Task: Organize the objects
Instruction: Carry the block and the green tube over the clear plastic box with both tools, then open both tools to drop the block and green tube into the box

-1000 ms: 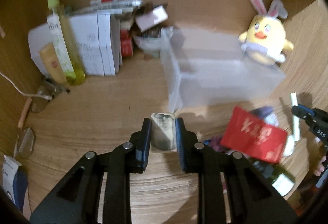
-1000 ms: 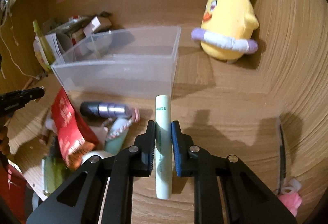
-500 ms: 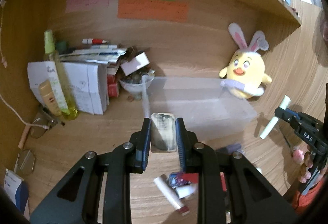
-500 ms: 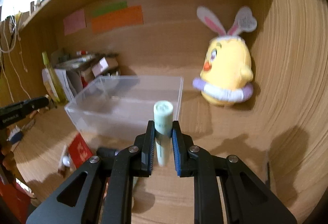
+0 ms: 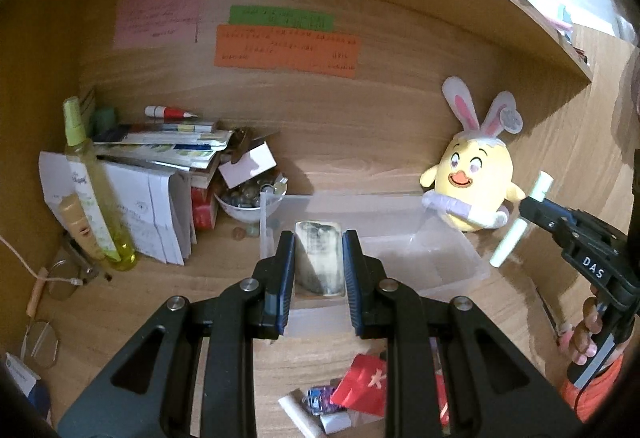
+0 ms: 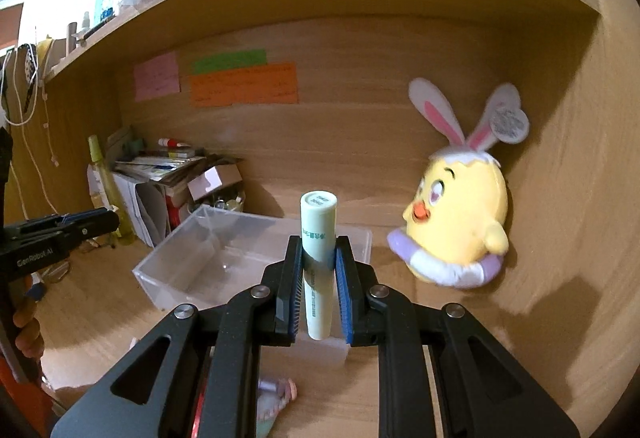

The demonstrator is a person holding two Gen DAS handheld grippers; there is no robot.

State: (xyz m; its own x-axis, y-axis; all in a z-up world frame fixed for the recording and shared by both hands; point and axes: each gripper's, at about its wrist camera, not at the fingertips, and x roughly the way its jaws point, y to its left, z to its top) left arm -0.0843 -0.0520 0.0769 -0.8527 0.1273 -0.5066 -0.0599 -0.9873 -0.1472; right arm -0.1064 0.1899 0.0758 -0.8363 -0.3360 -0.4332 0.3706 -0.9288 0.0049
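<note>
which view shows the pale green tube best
The right wrist view: the pale green tube stands close and central, clamped upright in the right gripper, with its round cap and printed side clear. In the left wrist view the same tube is small, tilted at the right edge, partly covered by that gripper.

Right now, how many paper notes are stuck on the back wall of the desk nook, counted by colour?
Pink note: 1
Green note: 1
Orange note: 1
Total: 3
</note>
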